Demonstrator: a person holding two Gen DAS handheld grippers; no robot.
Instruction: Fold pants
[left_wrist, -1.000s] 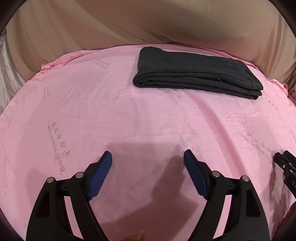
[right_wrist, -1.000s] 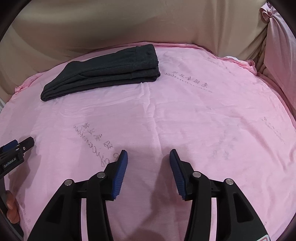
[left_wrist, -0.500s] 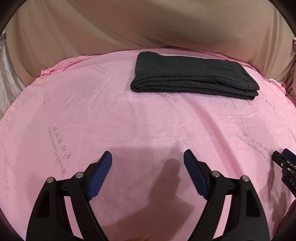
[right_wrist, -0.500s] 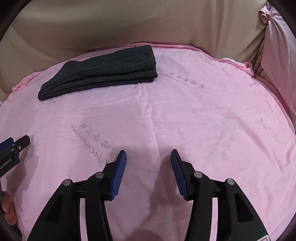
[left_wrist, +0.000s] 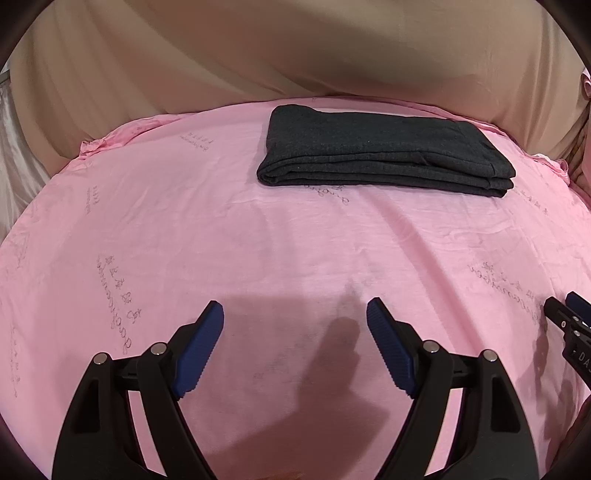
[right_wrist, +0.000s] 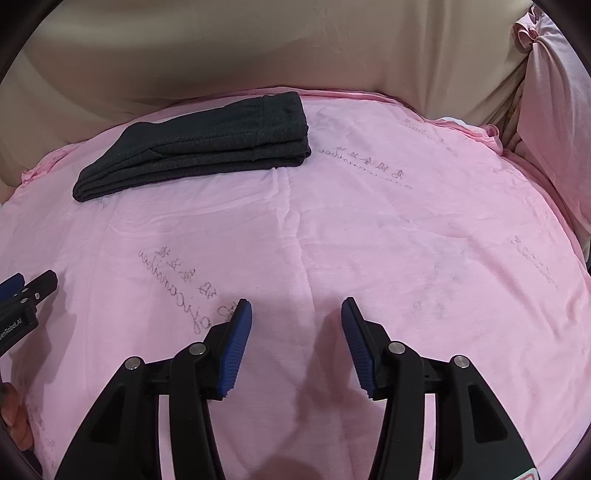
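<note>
The dark grey pants (left_wrist: 380, 151) lie folded in a flat rectangular stack at the far side of the pink sheet (left_wrist: 258, 236); they also show in the right wrist view (right_wrist: 207, 144). My left gripper (left_wrist: 295, 314) is open and empty, held above the sheet well short of the pants. My right gripper (right_wrist: 295, 314) is open and empty, also near the front of the sheet. Each gripper's tip shows at the edge of the other's view, the right gripper (left_wrist: 569, 321) and the left gripper (right_wrist: 26, 295).
The pink sheet covers a table, with printed writing on it. A beige curtain (left_wrist: 295, 55) hangs behind the far edge. A bunched pink cloth (right_wrist: 550, 110) hangs at the far right. Bare sheet lies between the grippers and the pants.
Both grippers have drifted slightly, so the pants sit a little lower and more centred in the left view. The pants lie still. Both grippers stay open.
</note>
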